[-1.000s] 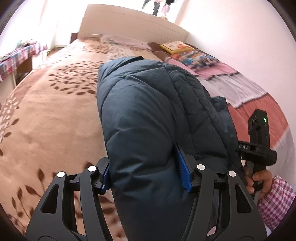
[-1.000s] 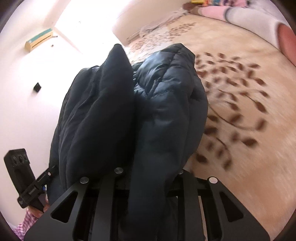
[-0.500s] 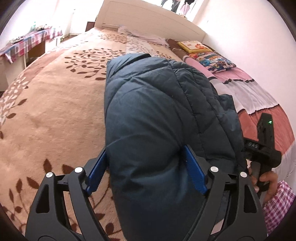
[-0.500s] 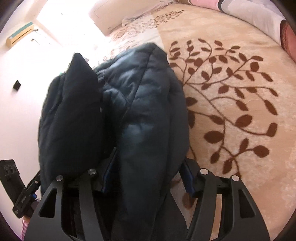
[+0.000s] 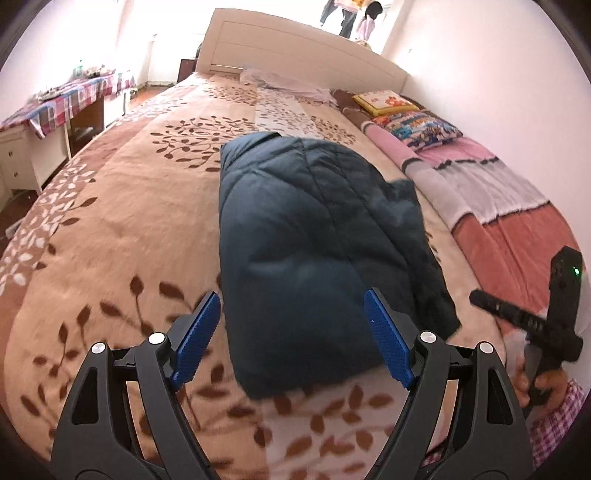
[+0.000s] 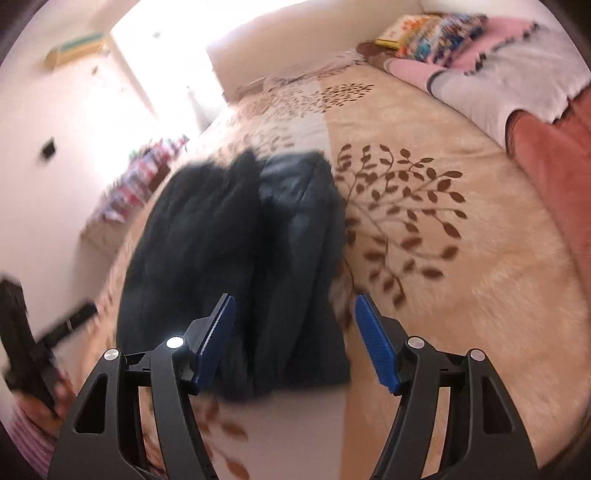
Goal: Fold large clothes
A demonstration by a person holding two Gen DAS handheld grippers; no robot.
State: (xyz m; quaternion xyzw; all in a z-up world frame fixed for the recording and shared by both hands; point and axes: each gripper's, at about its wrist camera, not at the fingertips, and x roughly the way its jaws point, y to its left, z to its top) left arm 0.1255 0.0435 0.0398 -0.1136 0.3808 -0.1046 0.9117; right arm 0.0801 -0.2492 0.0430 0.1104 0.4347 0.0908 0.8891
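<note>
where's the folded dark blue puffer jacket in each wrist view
Left wrist view: the jacket lies folded in the middle of the picture, on the leaf-print bedspread, just beyond the open left gripper.
Right wrist view: the jacket sits left of centre, blurred, ahead of the open right gripper.
Shared landmark: the colourful pillow by the headboard, at the top right in the right wrist view.

Bed [image 5: 110, 229], leaf-print cover: folded dark jacket [image 5: 314, 236]; striped blanket [image 5: 498, 206] alongside.

The puffer jacket [image 5: 314, 236] is quilted cloth with a slight sheen; the bed's blanket [image 5: 122, 229] is fuzzy plush; the left tongs [image 5: 291, 332] are matt black plastic with ribbed blue pads [image 5: 195, 332].
</note>
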